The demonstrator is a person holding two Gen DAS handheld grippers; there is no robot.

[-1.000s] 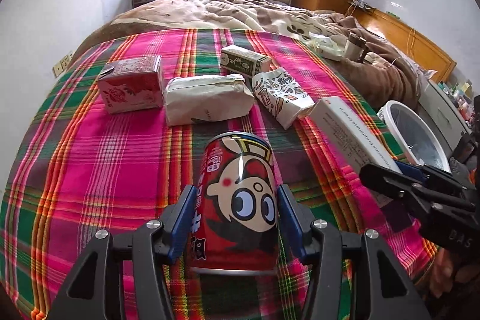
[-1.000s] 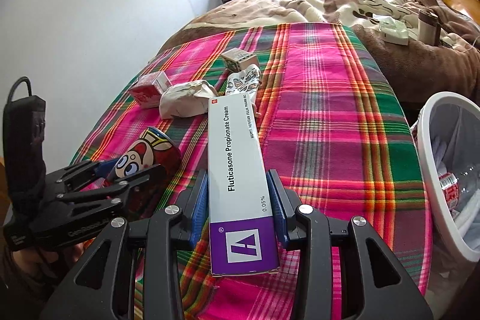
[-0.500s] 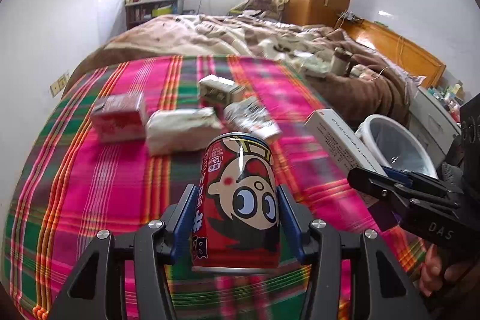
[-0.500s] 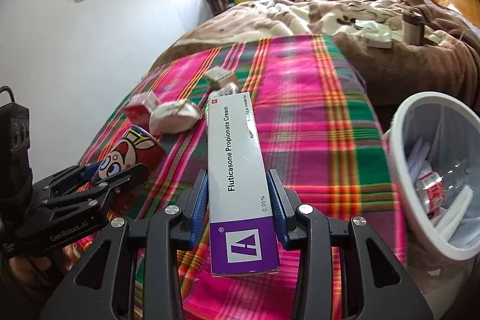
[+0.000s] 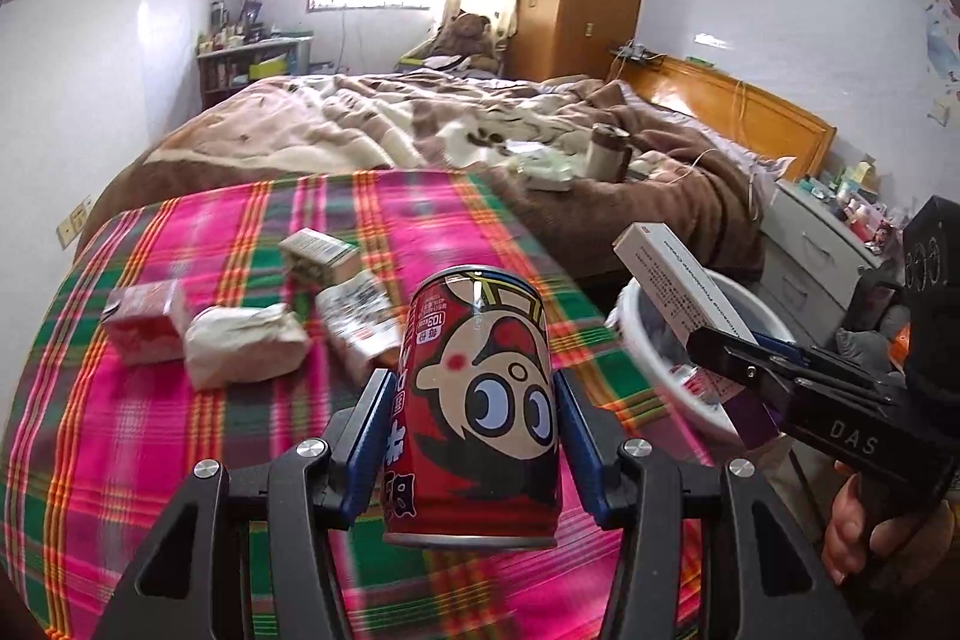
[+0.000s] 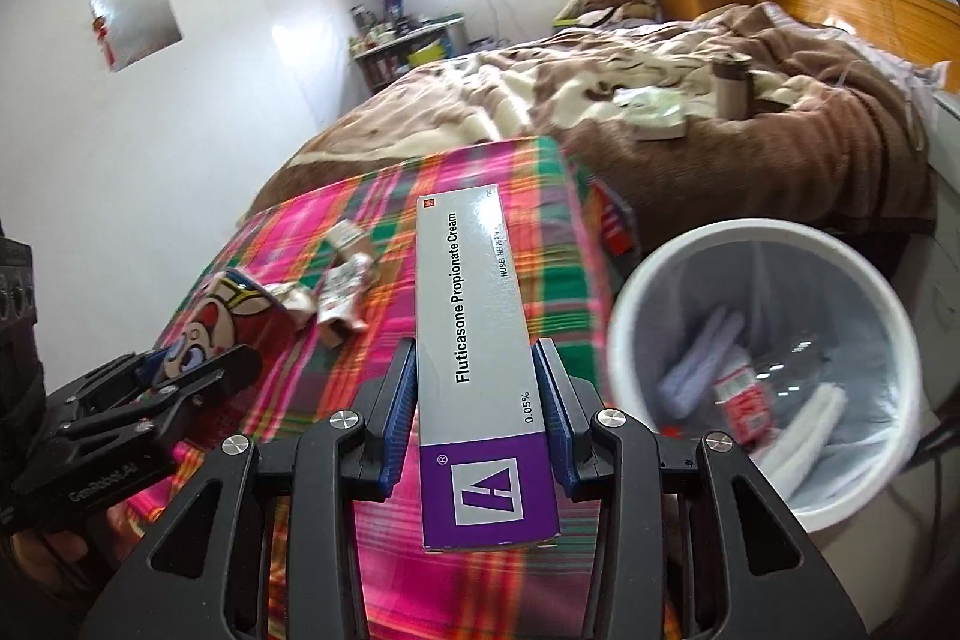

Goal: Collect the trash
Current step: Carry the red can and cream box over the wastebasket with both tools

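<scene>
**Both hands loaded and swinging toward the bin**

The left gripper (image 5: 474, 436) is clamping the red cartoon can (image 5: 477, 400) upright between its blue pads, and the right gripper (image 6: 474, 400) is pinching the long cream box (image 6: 480, 358) by its purple end, the box sticking out forward along the fingers. Neither grip is slipping; both sets of fingers are sitting at a middling width, snug on their loads.

A second ago both pieces were hanging low over the plaid blanket (image 5: 150, 430). Now they are riding higher and drifting off toward the bed's edge, and the white trash bin (image 6: 624, 340) is filling the right-hand side of the right wrist view, where before only its rim was peeking in. From the left wrist view, the box's far end is already hovering over the bin's mouth (image 5: 636, 304). The can is trailing, above the blanket's edge.

That is putting the box first in line for the drop, by my reckoning, with the can to follow. Lying behind on the blanket are a red carton (image 5: 144, 322), a crumpled white bag (image 5: 243, 346), a printed wrapper (image 5: 360, 322) and a small box (image 5: 318, 259), so more trips are waiting.
</scene>
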